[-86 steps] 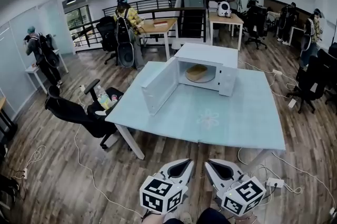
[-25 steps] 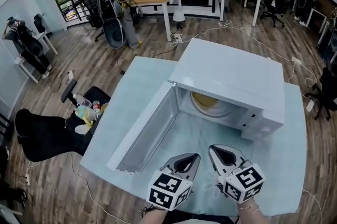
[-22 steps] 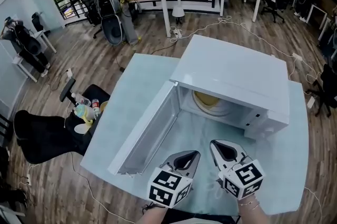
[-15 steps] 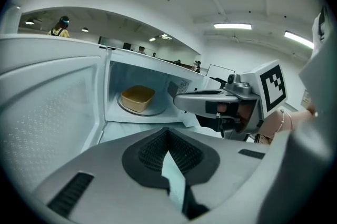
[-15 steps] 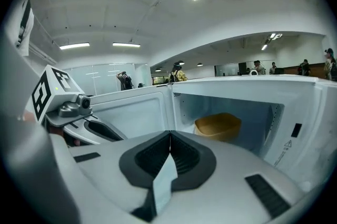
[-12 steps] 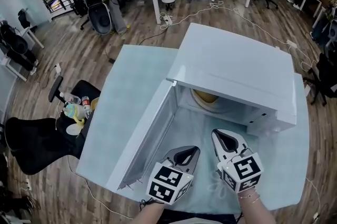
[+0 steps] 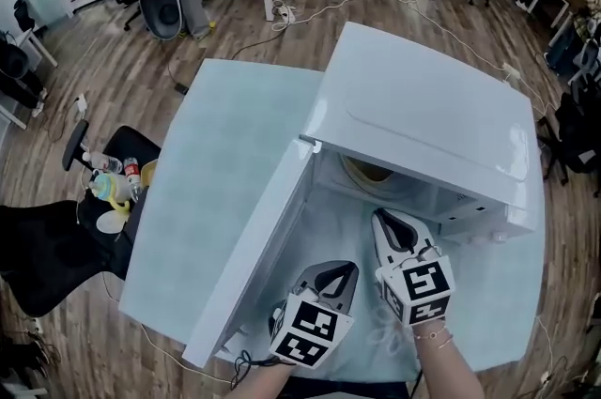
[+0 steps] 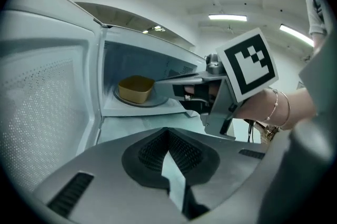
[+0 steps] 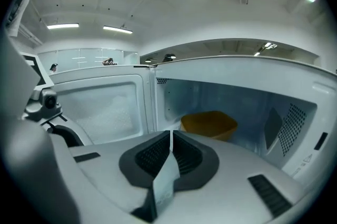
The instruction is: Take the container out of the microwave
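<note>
the microwave point(image 7: 423, 120) stands on the pale counter point(image 7: 216, 144) with its door point(image 7: 246, 268) swung wide open to the left, so the opening step looks done. the container point(image 7: 364, 170), a shallow yellow tub, sits on the glass turntable point(image 8: 156, 104) well inside the cavity, and neither tool touches it. the right hand-held gripper point(image 7: 379, 219) is the forward one, its tips near the mouth of the cavity and aimed at the tub. its jaws are pressed together with nothing between them. the left hand-held gripper point(image 7: 349, 268) hangs lower over the counter, beside the open door, and its jaws are likewise clenched on nothing. by my reading the task is only at the reach. what is left is to part the jaws, go in to the tub's rim, grip it, and draw it out past the door onto the counter.
</note>
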### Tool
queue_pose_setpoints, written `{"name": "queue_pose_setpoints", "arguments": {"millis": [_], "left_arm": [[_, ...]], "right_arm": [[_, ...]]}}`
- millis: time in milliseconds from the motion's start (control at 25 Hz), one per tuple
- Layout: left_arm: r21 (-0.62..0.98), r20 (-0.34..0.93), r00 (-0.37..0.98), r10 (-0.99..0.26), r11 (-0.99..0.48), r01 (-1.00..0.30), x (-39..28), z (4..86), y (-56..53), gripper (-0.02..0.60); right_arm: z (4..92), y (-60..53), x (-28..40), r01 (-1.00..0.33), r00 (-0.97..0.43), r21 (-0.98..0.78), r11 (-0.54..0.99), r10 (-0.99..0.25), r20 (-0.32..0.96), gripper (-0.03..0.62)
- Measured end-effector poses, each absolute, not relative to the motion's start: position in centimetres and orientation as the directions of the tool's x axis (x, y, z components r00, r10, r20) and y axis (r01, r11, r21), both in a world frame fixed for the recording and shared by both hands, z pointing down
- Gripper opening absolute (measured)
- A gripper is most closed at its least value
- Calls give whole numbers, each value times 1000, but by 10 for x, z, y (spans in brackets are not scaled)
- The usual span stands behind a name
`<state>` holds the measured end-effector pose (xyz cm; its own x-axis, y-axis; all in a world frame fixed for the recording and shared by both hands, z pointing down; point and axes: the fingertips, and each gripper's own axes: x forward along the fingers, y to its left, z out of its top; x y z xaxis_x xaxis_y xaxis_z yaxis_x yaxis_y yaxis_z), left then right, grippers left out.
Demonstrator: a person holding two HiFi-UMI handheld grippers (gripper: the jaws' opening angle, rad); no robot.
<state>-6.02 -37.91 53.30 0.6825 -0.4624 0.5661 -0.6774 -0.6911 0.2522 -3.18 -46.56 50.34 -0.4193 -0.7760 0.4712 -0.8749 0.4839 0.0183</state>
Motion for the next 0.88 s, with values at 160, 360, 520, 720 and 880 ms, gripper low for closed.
{"name": "queue_pose_setpoints", "arguments": {"millis": [160,360,520,720,880], "left_arm": [[272,567,692,-447,-691,-670,-60,540,-379,12],[282,564,697,-442,-690,-667,-65,546,-386,12],[298,555,695,-457,-671,-679,-72,546,-396,12],[311,561,694,-451,-662,-682,-74,549,-398,12],[321,562,696,-447,-658,-681,-75,553,-399,12]], "right_arm": [[508,-485,-34,-872,-401,66,485,-785,472,11],[515,-510,-39,-843,-386,162,513,-787,482,12],[518,-523,-42,-825,-362,222,519,-788,497,51],[532,-531,-42,-770,-314,335,544,-779,542,81],[547,-537,-41,-688,-293,414,596,-749,594,81]]}}
